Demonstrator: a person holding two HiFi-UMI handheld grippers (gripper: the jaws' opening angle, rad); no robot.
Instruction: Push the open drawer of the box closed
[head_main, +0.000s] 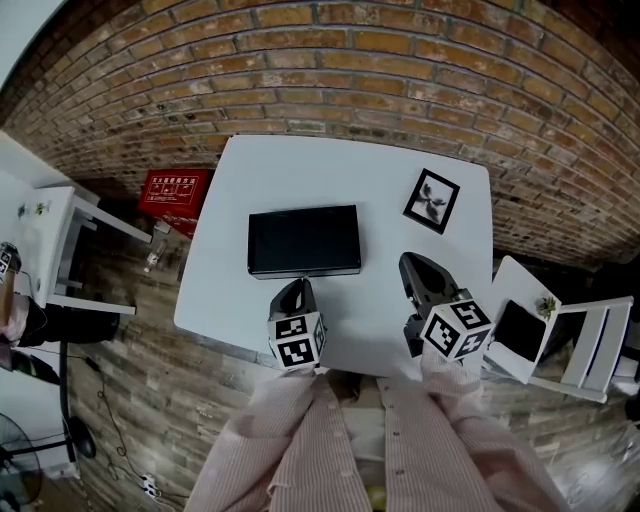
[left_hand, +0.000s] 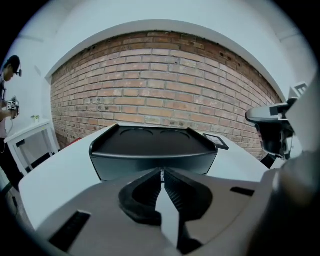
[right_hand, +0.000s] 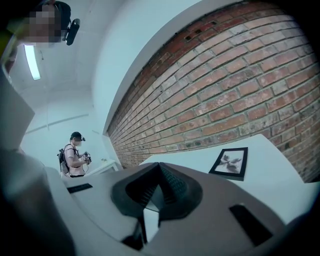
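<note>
Sitting on the table, the black box lies long side left to right, straight ahead of the left tongs, closed and empty. Its drawer seems to face them. The right tongs, closed too, are farther off.

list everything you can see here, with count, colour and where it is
table: 1, white, centre, in front of the brick wall
box: 1, black, middle of the table
picture frame: 1, black, far right part of the table
flat red item: 1, red, on the floor left of the table
side table: 1, white, far left
other person: 1, standing at the far left
sleeves: 2, pink striped, bottom edge
left gripper: 1, grey, jaws together, at the box's near side
right gripper: 1, grey, jaws together, over the table right of the box
</note>
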